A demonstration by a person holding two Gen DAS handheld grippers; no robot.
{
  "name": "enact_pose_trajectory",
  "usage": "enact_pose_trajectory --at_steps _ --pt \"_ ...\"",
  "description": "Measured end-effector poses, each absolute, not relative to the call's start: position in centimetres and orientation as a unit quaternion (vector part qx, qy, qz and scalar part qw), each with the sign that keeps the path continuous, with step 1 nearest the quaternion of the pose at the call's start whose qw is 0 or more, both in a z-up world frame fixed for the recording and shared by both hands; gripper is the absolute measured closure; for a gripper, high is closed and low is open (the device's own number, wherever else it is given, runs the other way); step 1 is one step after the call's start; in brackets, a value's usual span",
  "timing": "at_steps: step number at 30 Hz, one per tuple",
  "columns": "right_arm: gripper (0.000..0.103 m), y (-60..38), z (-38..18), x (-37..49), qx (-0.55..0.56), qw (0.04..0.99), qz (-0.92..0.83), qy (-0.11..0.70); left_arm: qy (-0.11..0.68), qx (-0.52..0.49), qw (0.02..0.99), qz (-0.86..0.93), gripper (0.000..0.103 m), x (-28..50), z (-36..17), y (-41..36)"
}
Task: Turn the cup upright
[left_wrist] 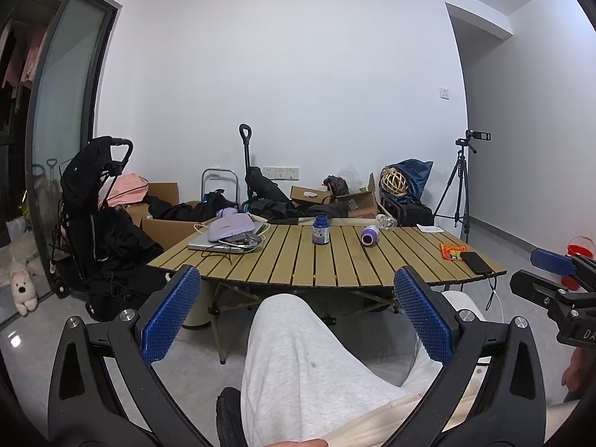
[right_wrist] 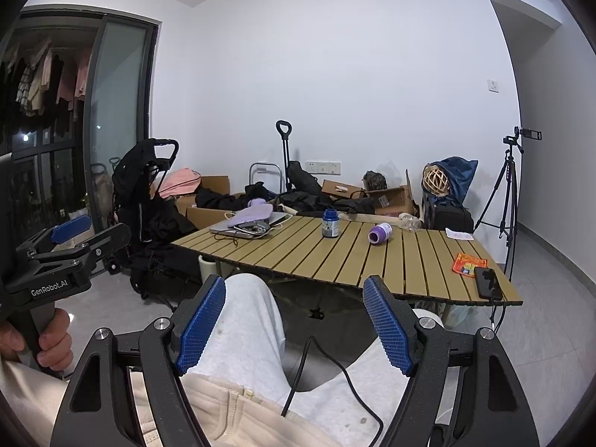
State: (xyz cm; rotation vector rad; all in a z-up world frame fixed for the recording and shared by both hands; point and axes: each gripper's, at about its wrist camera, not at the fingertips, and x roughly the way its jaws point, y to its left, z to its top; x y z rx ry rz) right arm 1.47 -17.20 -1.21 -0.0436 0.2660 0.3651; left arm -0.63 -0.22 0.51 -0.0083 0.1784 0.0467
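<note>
A purple cup (left_wrist: 369,234) lies on its side on the slatted wooden table (left_wrist: 290,260), its open mouth toward me; it also shows in the right wrist view (right_wrist: 380,233). My left gripper (left_wrist: 298,283) is open and empty, held over my lap well short of the table's front edge. My right gripper (right_wrist: 294,294) is open and empty too, also over my lap, before the table (right_wrist: 335,264). The right gripper shows at the right edge of the left wrist view (left_wrist: 551,272).
A dark blue jar (left_wrist: 320,230) stands left of the cup. A laptop with a purple pouch and cables (left_wrist: 227,236) lies at the table's far left. A phone (left_wrist: 476,262) and an orange packet (left_wrist: 452,250) lie at the right. A clear bottle (left_wrist: 387,221) lies behind the cup. A tripod (left_wrist: 460,186) stands at the right.
</note>
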Motion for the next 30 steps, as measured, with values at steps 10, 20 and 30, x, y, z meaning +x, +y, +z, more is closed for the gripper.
enact_pose_trajectory --at_steps 10,20,30 --pt "0.022 -17.13 -1.23 1.41 -0.022 0.974 0.182 0.132 0.092 -0.005 0.995 0.022 0.0 -0.61 0.51 -0.37" --pt "0.022 -17.13 -1.27 1.4 -0.023 0.974 0.181 0.132 0.093 -0.006 0.995 0.02 0.0 -0.63 0.65 -0.44" --pt "0.022 -17.06 -1.24 1.4 -0.023 0.974 0.181 0.134 0.092 -0.005 0.996 0.017 0.0 -0.46 0.58 -0.54"
